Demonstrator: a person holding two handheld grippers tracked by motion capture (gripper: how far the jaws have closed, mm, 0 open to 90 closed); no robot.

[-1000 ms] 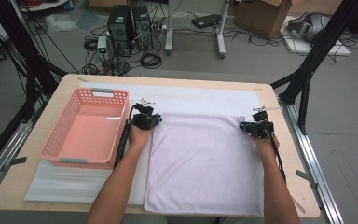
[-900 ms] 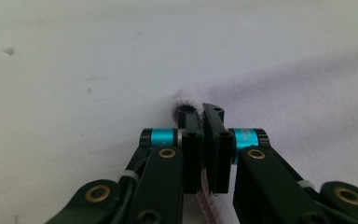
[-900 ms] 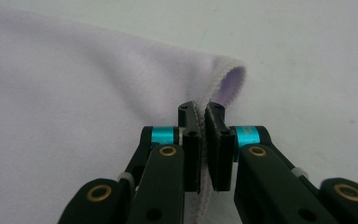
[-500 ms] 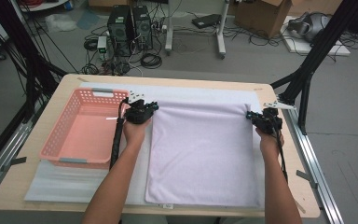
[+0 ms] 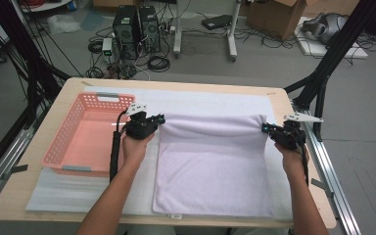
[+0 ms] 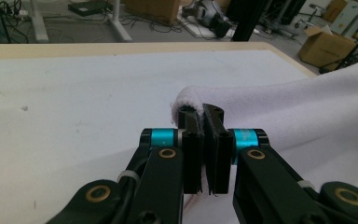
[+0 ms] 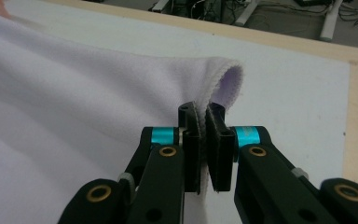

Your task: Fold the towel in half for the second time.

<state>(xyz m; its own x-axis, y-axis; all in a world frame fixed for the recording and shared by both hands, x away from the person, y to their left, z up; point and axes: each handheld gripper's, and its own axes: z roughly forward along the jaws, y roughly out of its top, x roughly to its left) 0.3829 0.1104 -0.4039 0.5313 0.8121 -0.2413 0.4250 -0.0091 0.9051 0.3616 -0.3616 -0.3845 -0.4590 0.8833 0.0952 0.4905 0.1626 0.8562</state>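
Observation:
A pale lilac towel [image 5: 215,166] lies on the table, its far edge lifted off the surface and stretched between both hands. My left gripper [image 5: 160,121] is shut on the towel's far left corner [image 6: 189,98], the cloth pinched between its black jaws. At the other end, my right gripper [image 5: 266,129] is shut on the far right corner [image 7: 223,74], where the hem curls over the jaws. The near part of the towel still rests flat on the white mat [image 5: 210,100].
A pink plastic basket [image 5: 63,147] stands left of the towel, close to the left hand. The wooden table's right edge [image 5: 318,176] runs just beside the right hand. Computers, cables and boxes sit on the floor beyond the table.
Both grippers have risen and moved toward the far side of the table, lifting the towel's far edge with them. The towel's far portion now hangs taut between them.

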